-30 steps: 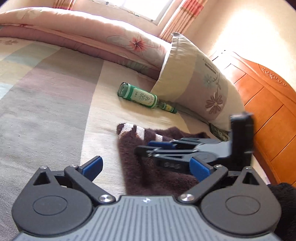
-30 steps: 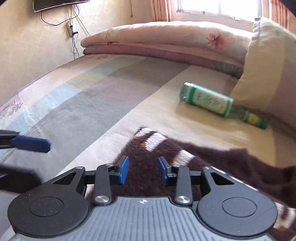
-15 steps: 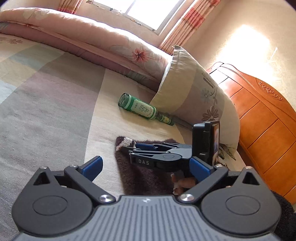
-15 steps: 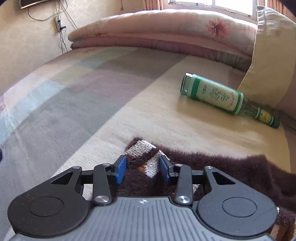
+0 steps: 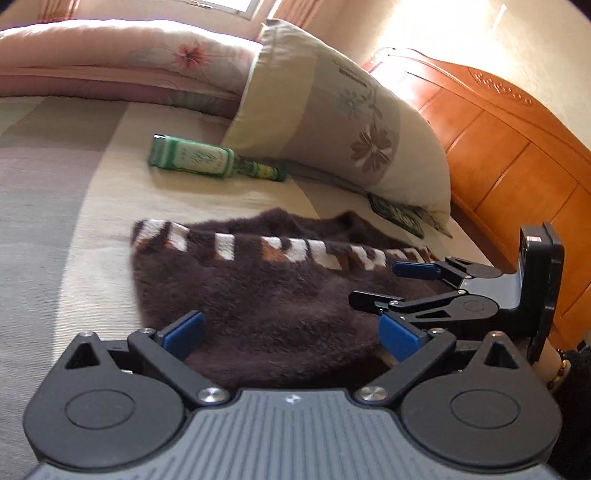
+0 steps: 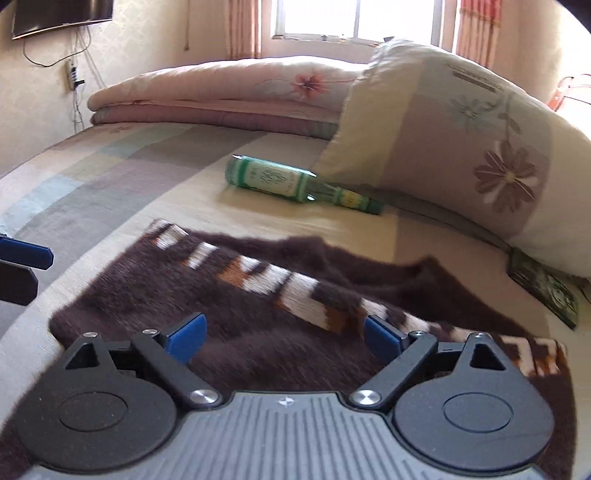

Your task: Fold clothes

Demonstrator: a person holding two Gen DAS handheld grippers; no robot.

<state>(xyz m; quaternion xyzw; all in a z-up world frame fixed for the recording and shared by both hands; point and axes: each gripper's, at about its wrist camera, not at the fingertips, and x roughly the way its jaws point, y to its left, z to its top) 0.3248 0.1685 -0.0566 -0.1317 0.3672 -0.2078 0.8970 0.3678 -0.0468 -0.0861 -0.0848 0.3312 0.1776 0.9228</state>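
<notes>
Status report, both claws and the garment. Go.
Left claw open, empty. Right claw open, empty. Brown sweater flat on bed, unheld. Green bottle beyond, clear of it.

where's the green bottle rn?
The green bottle lies on its side on the bed, beyond the brown garment in both views, its neck toward the floral pillow.

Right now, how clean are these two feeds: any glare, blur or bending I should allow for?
Left wrist view: sunlight washes out the wall above the headboard; the brown sweater and green bottle are slightly motion-smeared. Right wrist view: the window is blown out, the sweater's striped band is blurred. Both: fisheye bends the bed edges.
</notes>
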